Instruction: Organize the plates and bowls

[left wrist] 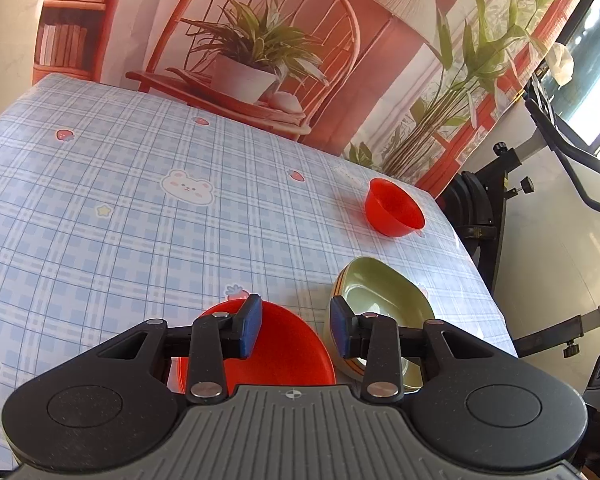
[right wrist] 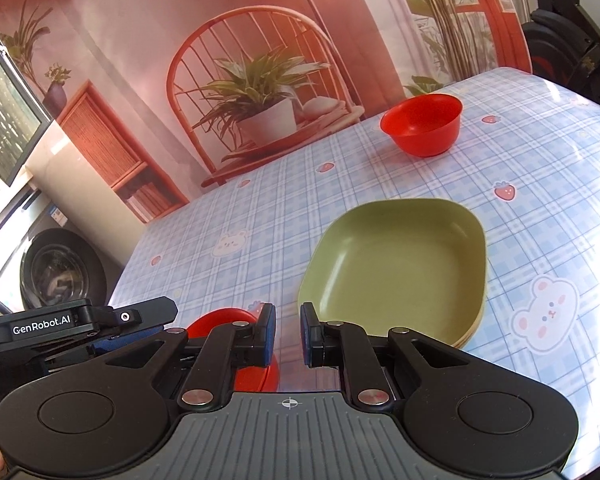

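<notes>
Just beyond the left gripper's (left wrist: 296, 328) blue pads (left wrist: 251, 326) lies a plain red plate (left wrist: 288, 354), and past its right finger a stack of plates (left wrist: 384, 304), olive-green on top (orange and yellow edges show beneath). Farther ahead to the right stands a solid red bowl (left wrist: 394, 208). The tablecloth (left wrist: 120, 220) is pale blue plaid with white bears, red strawberries and yellow stars. Both tools are black with grey ribbed bodies.
</notes>
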A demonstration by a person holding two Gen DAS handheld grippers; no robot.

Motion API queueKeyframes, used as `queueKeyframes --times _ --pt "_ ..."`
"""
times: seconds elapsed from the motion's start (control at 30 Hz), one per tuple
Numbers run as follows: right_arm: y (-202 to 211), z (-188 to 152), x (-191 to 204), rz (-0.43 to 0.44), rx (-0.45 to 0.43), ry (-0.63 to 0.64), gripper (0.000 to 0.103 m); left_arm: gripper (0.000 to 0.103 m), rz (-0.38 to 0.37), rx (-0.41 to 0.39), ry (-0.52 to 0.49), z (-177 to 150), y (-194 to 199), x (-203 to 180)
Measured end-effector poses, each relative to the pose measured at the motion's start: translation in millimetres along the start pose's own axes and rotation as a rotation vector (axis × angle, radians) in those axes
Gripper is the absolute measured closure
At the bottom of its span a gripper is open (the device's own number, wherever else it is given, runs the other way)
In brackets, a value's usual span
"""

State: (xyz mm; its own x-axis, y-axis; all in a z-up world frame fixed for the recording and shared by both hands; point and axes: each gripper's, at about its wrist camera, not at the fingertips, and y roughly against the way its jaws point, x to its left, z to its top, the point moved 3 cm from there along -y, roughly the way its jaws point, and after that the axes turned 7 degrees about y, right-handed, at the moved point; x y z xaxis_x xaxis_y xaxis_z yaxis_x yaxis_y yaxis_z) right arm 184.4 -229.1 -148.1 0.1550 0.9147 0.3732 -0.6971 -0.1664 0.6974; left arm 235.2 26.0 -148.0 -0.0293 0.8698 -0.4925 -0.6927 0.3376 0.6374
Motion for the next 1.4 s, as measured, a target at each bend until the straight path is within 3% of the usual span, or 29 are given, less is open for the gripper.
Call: queueKeyframes --times 0.2,0.53,0.77,1.07,1.4 --pt "18.5 19.2 -22.1 -0.072 -0.079 0.030 0.085 0.064 0.076 -0.010 -0.094 2.0 -14.0 -30.8" --pt "63.2 63.9 -98.9 -0.220 -0.169 0.081 0.085 0.064 0.054 -0.024 -0.172 13.0 -45.8 -102.3" --pt "69.5 89.8 -149.4 -0.261 -0.181 0.114 0.085 0.064 0.046 -0.025 -0.224 25.5 -78.6 -145.3" --pt "39.3 133.9 -196.3 -0.265 -0.165 0.195 0.084 0.064 0.104 -0.010 -0.280 54.4 -142.1 -176.7" --pt "-43.7 151.5 -227.0 -0.187 -0.113 0.185 0.080 0.064 0.145 0.037 -0.302 79.4 -218.9 -169.0"
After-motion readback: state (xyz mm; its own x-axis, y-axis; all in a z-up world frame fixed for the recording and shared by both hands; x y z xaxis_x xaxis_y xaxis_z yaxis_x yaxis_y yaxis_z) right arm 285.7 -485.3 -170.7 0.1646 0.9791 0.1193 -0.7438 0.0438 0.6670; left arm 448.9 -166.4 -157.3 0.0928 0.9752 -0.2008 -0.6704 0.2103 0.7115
